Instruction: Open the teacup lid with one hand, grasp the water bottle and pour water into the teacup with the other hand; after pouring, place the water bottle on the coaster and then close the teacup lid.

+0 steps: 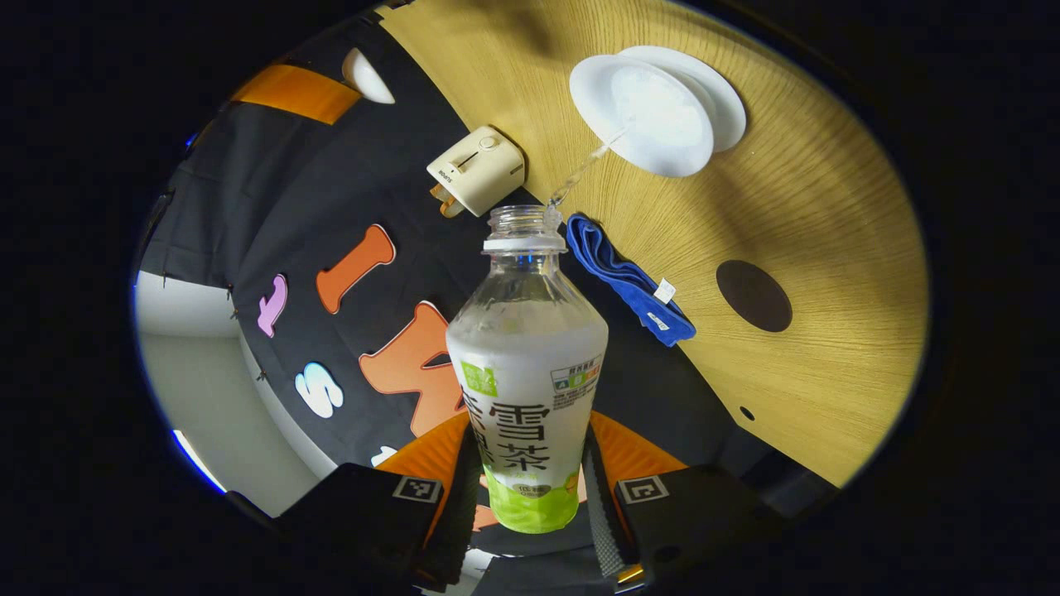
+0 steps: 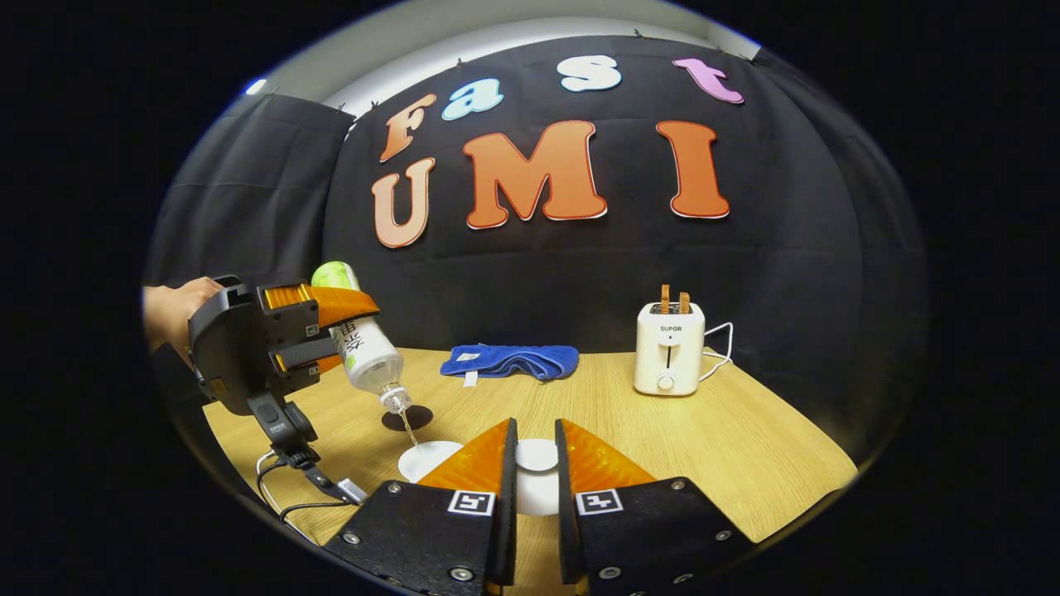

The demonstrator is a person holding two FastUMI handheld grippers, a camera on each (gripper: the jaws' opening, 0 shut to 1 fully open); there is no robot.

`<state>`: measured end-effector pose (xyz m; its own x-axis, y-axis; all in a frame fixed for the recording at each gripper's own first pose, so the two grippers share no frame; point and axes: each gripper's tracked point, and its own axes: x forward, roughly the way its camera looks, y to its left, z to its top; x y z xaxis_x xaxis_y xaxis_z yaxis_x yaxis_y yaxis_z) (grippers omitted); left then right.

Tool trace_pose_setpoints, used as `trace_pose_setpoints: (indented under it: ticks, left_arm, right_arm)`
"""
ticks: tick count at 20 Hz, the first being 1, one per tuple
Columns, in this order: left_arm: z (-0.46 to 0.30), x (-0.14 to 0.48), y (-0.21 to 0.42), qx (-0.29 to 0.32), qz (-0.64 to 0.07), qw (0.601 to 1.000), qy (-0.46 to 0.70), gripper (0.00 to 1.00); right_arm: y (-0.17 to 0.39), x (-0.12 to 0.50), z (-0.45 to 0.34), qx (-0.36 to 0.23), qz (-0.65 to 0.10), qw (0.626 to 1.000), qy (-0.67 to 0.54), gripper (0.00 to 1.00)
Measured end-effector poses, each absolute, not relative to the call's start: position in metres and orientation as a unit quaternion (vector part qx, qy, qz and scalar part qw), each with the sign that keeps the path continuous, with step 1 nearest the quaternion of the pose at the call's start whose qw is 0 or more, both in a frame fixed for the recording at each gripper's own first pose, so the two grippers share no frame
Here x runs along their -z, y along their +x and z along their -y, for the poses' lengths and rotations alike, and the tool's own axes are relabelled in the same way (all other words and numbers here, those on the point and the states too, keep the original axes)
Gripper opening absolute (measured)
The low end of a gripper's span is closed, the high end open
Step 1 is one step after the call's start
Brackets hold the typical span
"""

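Observation:
My left gripper (image 1: 530, 463) is shut on a clear water bottle (image 1: 527, 389) with a white and green label, its cap off. The bottle is tilted, and a thin stream of water runs from its mouth into the white teacup (image 1: 662, 116) on the wooden table (image 1: 828, 207). In the right gripper view the tilted bottle (image 2: 364, 348) points mouth-down over the open teacup (image 2: 426, 459), held by the left gripper (image 2: 339, 331) and a hand. My right gripper (image 2: 536, 426) is shut on the white teacup lid (image 2: 537, 457), held just right of the cup. A dark round coaster (image 2: 407, 418) lies behind the cup.
A folded blue cloth (image 2: 509, 362) lies at the back of the table (image 2: 745, 430). A cream toaster (image 2: 669, 348) with two slices in it stands at the back right, its cord trailing. Cables hang from the left gripper near the table's left edge.

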<state>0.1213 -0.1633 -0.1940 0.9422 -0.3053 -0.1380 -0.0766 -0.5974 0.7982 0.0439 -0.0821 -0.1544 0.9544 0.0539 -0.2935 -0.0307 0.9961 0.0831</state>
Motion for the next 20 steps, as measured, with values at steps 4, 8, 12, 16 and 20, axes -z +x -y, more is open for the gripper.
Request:
trace_pose_setpoints:
  ticks: [4,8,12,16,20]
  left_arm:
    - [0.16,0.202,0.125,0.144,0.097,0.464,0.869,0.62]
    - [0.156,0.201,0.125,0.146,0.097,0.517,0.838,0.62]
    - [0.147,0.189,0.132,0.14,0.089,0.628,0.761,0.62]
    - [0.143,0.165,0.139,0.12,0.103,0.718,0.678,0.62]
    - [0.117,0.143,0.149,0.086,0.107,0.799,0.585,0.62]
  right_arm:
    - [0.045,0.156,0.08,-0.024,-0.149,0.988,0.042,0.21]
    - [0.047,0.16,0.075,-0.03,-0.154,0.987,0.045,0.21]
    - [0.051,0.164,0.064,-0.04,-0.157,0.986,0.048,0.21]
    - [0.054,0.169,0.058,-0.043,-0.163,0.985,0.044,0.22]
    - [0.057,0.171,0.053,-0.046,-0.167,0.984,0.041,0.21]
